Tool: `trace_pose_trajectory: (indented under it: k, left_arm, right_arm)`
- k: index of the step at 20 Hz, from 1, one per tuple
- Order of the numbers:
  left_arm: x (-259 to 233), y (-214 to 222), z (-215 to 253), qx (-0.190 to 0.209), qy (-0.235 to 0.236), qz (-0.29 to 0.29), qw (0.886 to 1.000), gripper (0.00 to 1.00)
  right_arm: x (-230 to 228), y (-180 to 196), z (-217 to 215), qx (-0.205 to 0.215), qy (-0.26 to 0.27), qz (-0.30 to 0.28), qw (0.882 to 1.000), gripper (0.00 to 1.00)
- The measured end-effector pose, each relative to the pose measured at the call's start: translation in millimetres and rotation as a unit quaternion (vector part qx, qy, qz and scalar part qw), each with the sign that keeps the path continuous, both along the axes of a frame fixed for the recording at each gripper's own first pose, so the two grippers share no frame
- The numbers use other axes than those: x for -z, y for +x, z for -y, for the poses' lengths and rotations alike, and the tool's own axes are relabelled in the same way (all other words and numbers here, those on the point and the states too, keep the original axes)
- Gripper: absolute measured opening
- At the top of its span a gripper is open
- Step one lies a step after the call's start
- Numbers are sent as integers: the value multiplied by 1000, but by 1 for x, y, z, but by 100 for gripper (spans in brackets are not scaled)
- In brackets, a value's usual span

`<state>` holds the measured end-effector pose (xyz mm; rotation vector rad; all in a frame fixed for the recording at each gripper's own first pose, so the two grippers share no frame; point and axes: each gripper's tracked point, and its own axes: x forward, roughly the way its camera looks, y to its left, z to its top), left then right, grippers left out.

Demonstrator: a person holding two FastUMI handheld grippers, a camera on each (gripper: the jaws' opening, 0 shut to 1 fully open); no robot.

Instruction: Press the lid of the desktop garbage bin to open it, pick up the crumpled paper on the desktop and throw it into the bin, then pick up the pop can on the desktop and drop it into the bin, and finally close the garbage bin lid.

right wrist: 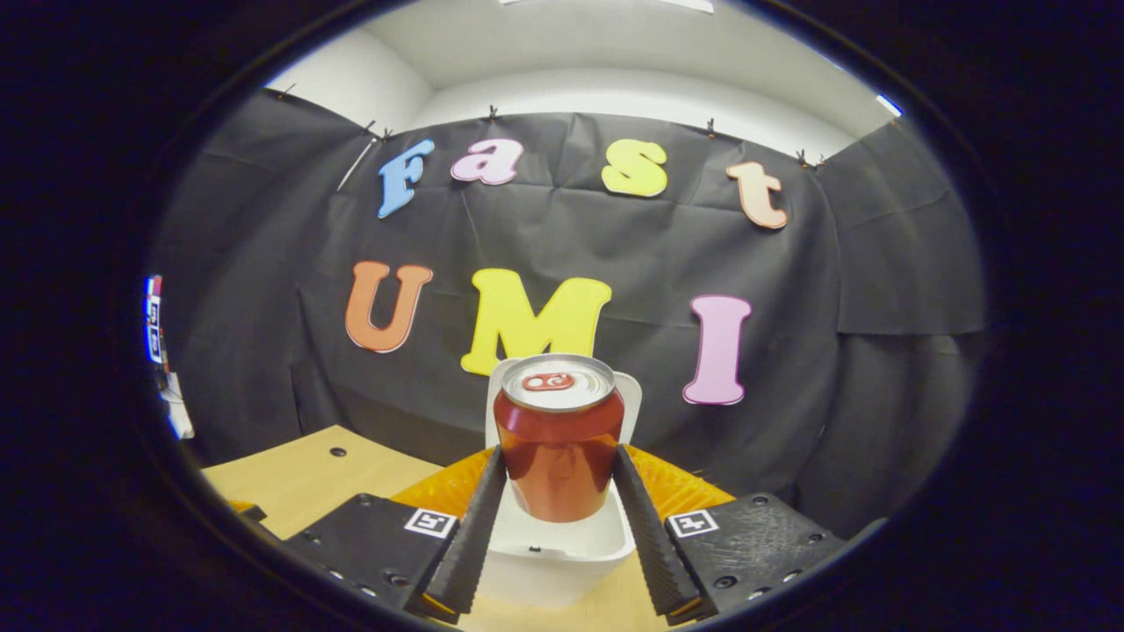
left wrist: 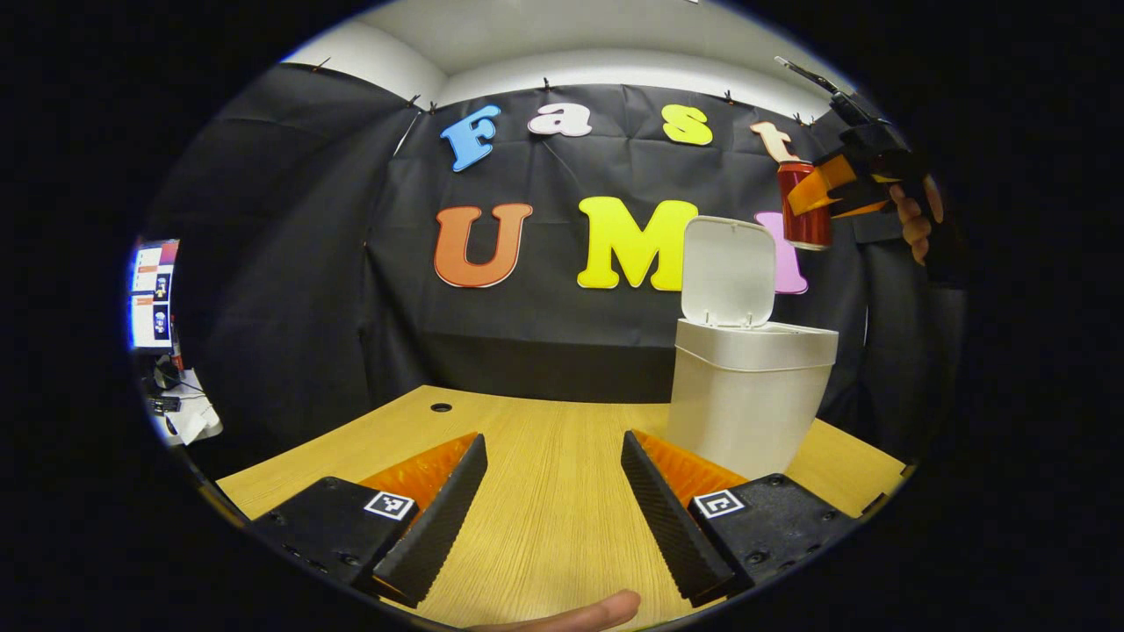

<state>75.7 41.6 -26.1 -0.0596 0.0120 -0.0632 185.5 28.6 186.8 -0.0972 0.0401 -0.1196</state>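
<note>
The pop can (right wrist: pixel 558 439) is clamped upright in the right hand-held gripper (right wrist: pixel 558 518) above the open garbage bin (left wrist: pixel 746 386), so it should be centred over the mouth before release, while the left hand-held gripper (left wrist: pixel 553 491) hangs wide and empty over the counter (left wrist: pixel 544 456).

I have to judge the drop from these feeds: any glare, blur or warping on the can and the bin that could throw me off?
Right gripper view: pop can is sharp, a bright ceiling reflection on its top, its sides bulged by the fisheye; the garbage bin behind it is pale but readable. Left gripper view: bin and raised lid are crisp and evenly lit; the right gripper sits near the edge, stretched.
</note>
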Motion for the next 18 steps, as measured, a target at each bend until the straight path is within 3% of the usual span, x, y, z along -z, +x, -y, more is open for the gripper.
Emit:
trace_pose_trajectory:
  k: [4,9,13,18]
  left_arm:
    - [0,-1,-2,3,-7,-5,1000,99]
    - [13,3,-3,4,-7,-28,1000,99]
    - [23,3,-2,1,-6,-53,999,99]
    - [22,-5,-13,-23,23,-53,998,100]
  right_arm:
    - [12,31,3,14,10,-27,999,72]
    - [11,62,-11,-13,14,-19,1000,72]
    - [24,86,-6,-3,47,-32,998,73]
    - [33,99,8,15,79,-51,995,85]
